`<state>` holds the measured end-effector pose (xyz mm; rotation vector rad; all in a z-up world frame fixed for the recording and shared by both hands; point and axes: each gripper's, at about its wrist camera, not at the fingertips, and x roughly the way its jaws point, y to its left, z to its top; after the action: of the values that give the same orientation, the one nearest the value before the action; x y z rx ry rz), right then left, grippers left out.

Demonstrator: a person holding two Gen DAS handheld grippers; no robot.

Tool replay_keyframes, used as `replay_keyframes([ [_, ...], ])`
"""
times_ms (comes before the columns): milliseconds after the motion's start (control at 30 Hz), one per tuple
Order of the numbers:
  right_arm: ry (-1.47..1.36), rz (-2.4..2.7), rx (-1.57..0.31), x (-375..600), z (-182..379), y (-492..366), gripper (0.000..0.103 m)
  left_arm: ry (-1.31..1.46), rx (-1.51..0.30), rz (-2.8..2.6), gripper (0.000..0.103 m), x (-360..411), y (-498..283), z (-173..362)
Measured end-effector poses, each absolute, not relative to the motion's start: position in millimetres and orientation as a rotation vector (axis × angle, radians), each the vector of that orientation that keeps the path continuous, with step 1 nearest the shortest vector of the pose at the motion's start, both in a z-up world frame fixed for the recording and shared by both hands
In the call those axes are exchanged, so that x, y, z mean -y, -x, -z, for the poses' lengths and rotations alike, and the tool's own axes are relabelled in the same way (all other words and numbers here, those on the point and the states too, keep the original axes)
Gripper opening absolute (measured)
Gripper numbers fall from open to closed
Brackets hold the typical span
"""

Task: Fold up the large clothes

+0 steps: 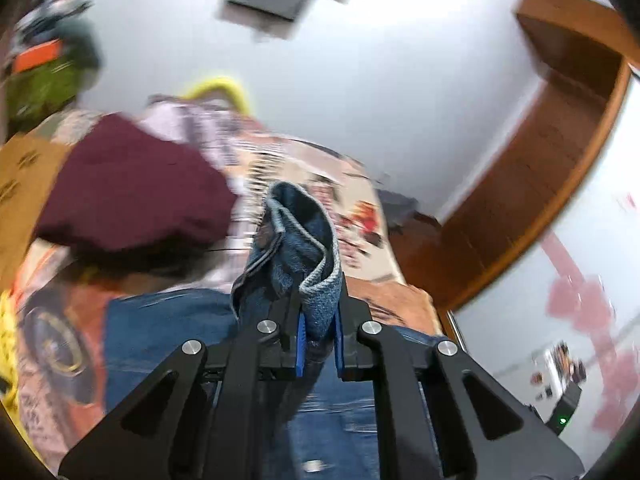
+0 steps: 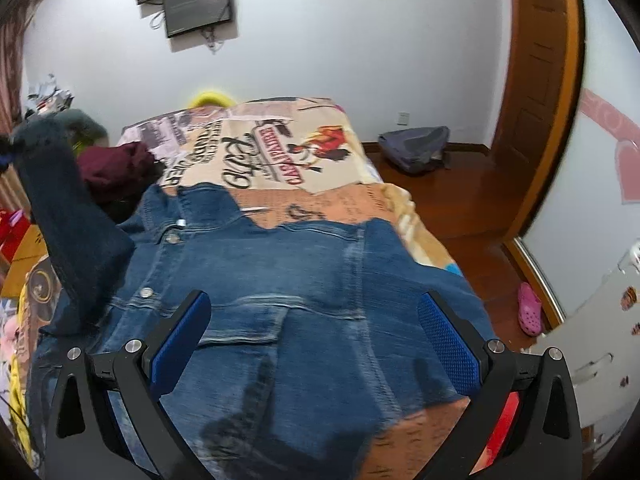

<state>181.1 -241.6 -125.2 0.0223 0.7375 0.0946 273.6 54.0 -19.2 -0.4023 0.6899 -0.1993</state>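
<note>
L claw [image 1: 320, 320] clamped on denim jacket [image 1: 298, 240] cuff, maroon garment [image 1: 132, 184] behind.

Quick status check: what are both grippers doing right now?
Left gripper: closed on the denim jacket's sleeve cuff, lifted.
Right gripper: open, holding nothing, above the jacket.

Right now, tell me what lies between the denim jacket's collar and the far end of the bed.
In the right wrist view, only bare printed bedspread lies between the denim jacket collar and the bed's far end; the maroon garment sits off to the left.
</note>
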Motion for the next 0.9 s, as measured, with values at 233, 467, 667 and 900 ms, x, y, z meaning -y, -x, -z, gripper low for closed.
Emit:
replay_keyframes([
  [233,-0.058,-0.024,-0.775,274.8,134.7,-174.5,0.103,0.322,-0.815,0.337,0.008,44.9,-305.0,52.8],
  [467,-0.106,0.027,-0.817,303.9,146.9,-166.6,0.103,0.269,-1.046,0.432,0.008,129.3,-303.6,125.6],
  [667,-0.215,0.036,-0.853,328.2,161.1,-159.8,0.103,0.124,-1.153,0.459,0.012,164.0,-287.8,165.0],
  [900,-0.403,0.029,-0.875,357.3,172.8,-154.9,0.103,0.014,-1.087,0.538,0.041,183.3,-257.0,146.3],
])
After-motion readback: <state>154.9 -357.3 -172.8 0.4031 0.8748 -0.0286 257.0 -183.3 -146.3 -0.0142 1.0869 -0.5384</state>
